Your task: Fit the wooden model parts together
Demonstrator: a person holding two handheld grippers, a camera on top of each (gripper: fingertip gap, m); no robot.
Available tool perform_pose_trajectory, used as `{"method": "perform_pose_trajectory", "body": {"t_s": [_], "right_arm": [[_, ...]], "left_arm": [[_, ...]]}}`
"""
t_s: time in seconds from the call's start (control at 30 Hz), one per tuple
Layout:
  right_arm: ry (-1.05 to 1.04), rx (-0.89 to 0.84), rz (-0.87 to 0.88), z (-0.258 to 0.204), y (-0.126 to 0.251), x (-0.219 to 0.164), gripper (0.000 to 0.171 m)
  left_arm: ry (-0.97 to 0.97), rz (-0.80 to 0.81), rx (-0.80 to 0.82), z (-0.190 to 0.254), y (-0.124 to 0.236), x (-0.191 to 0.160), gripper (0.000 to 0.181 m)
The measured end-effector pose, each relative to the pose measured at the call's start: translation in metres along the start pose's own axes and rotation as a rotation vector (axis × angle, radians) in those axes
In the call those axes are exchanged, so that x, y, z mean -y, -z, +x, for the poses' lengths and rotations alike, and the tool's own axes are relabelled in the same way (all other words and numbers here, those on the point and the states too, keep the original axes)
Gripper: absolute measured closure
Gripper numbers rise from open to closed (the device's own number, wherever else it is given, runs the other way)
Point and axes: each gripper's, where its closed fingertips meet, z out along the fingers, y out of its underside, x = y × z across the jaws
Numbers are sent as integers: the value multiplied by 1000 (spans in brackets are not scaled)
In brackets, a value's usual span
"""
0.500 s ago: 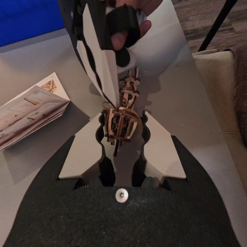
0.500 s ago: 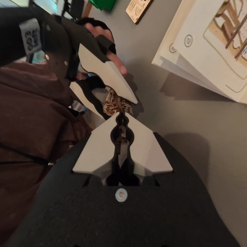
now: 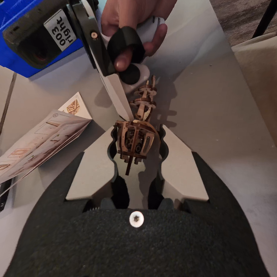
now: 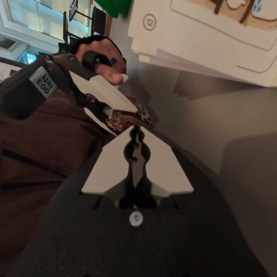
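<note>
- Wooden model parts: two pale, laser-cut plywood sub-assemblies were held end to end above the grey desk (image 3: 202, 134), clear of its surface.
- Cage-shaped wooden body with visible gears (image 3: 135, 140): it sat between the fingers of the left claw (image 3: 137, 131), which pinched it from both sides; a thin dark wooden stem projected from its base toward the camera.
- Slender wooden mast-like piece with scalloped cross-plates (image 3: 144, 102): it extended away from the cage, and its near end met the cage's top.
- Right claw (image 4: 136, 130): its white fingers were pressed nearly together on the narrow end of the mast-like piece, small wooden pegs showing in the gap between them; a person's hand (image 3: 134, 19) gripped its handle.
- Left wrist view: one white finger of the right claw reached the seam where the two sub-assemblies met.
- Right wrist view: the cage appeared just beyond the fingertips, with a grey perforated end plate (image 4: 143, 114) facing the desk.
- Progress, as a judgement: both sub-assemblies were already built up and brought into contact, so the joining step seemed under way; whether the joint had fully seated could not be told, as the seam was partly hidden.
- Remaining, as a judgement: pressing the joint home and checking alignment.
- Surroundings: a folded paper instruction booklet with printed diagrams (image 3: 42, 142) lay on the desk beside a blue box (image 3: 9, 27).
</note>
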Motion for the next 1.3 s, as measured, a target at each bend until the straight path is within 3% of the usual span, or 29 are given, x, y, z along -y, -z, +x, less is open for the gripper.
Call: {"method": "perform_pose_trajectory", "body": {"t_s": [0.33,0.63,0.77,0.97,1.13,1.3], "right_arm": [[78,-47,-18,1,1,2,168],[386,-113,131,-22,36,17,153],[531,-192,119,-19,48,-3,153],[472,-243,-49,-2,38,-33,158],[467,-217,-40,-3,33,-30,168],[419,-153,-3,-7,33,-29,161]], "left_arm": [[-25,-10,31,-2,-2,-3,127],[-12,-9,36,-5,-2,-4,127],[-4,-5,25,-4,-2,-3,127],[17,-5,15,-5,-2,-2,127],[22,-21,16,-6,-2,-5,127],[39,-16,1,-6,-2,-6,127]]}}
